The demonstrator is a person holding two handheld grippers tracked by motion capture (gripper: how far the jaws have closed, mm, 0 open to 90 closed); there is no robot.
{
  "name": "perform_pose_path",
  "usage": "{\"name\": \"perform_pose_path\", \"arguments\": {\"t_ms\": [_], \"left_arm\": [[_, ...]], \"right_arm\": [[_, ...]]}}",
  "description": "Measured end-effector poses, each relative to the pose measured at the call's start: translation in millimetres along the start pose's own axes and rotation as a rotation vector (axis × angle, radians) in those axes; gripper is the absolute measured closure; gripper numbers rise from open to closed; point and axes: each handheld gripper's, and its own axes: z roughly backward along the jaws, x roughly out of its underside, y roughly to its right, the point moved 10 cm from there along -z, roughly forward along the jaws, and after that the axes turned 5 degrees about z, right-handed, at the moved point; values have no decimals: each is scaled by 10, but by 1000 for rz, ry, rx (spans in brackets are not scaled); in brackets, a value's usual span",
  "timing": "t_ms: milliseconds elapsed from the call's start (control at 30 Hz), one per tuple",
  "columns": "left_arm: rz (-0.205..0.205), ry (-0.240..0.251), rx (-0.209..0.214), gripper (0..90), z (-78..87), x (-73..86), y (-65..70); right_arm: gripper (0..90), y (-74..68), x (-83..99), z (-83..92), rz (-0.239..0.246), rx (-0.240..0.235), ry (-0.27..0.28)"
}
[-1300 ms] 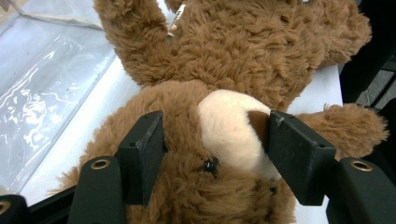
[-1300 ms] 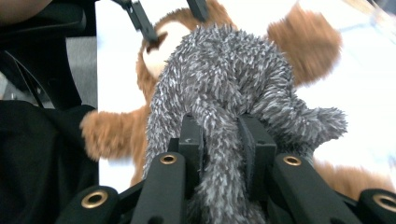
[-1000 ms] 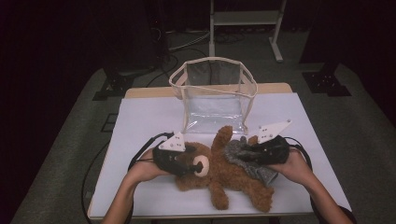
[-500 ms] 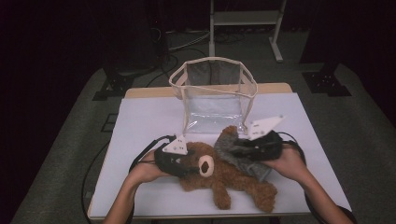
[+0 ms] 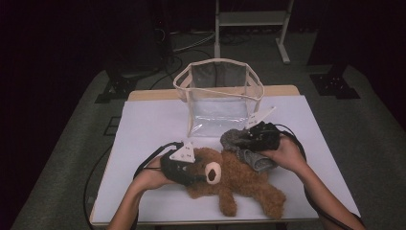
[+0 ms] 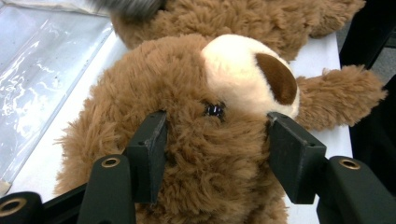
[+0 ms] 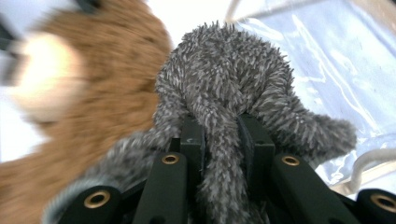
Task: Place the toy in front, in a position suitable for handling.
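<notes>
A brown teddy bear (image 5: 242, 181) lies on its back on the white table (image 5: 153, 124). My left gripper (image 5: 200, 175) has just been closing, and its jaws now press into the fur on both sides of the bear's head (image 6: 210, 84). My right gripper (image 5: 241, 139) is shut on a grey fuzzy cloth (image 5: 257, 161). It holds the cloth a little above the bear's body, close to the front of a clear bag (image 5: 218, 98). In the right gripper view the cloth (image 7: 224, 74) bunches over the pinched jaws of the right gripper (image 7: 222, 125).
The clear bag with a cream rim stands open-topped at the back middle of the table; its plastic wall (image 7: 327, 51) is just beyond the cloth. Cables trail from both grippers. Bare white table lies to the left and right of the bear.
My right gripper has moved left and toward the bag, drawing the grey cloth up off the bear. The left gripper has stayed at the bear's head.
</notes>
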Motion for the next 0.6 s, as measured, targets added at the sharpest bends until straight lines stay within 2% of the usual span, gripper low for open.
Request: {"name": "perform_pose_path", "arguments": {"t_ms": [33,67,100,133,167,200,233,333,400,500,533,567,600], "left_arm": [[0,0,0,415,0,0,0],[18,5,-10,415,-6,-7,-14],[18,-1,-16,413,-1,-2,-28],[41,10,-29,414,-9,-12,-47],[44,11,-37,414,-8,-14,-57],[44,11,-37,413,-8,-14,-57],[48,13,-45,413,-7,-17,-68],[43,11,-67,410,-3,-30,-90],[40,14,-71,407,-1,-38,-95],[38,21,-94,402,51,-57,-140],[39,30,-100,402,115,-63,-169],[39,30,-100,397,115,-63,-169],[34,33,-95,392,140,-55,-172]], "right_arm": [[737,0,0,0,0,0,0],[737,-56,-8,76,-4,-9,24],[737,-155,-25,176,-5,-29,65],[736,-334,-28,301,-2,-56,108],[737,-431,-6,357,12,-58,115],[737,-431,-6,357,12,-58,115],[737,-614,66,431,20,-70,125],[736,-775,238,440,22,-57,95],[737,-765,324,412,26,-27,78],[738,-696,338,389,8,-17,84],[738,-595,323,367,4,0,81],[738,-595,323,367,4,0,81],[738,-463,298,347,-7,24,80]]}}
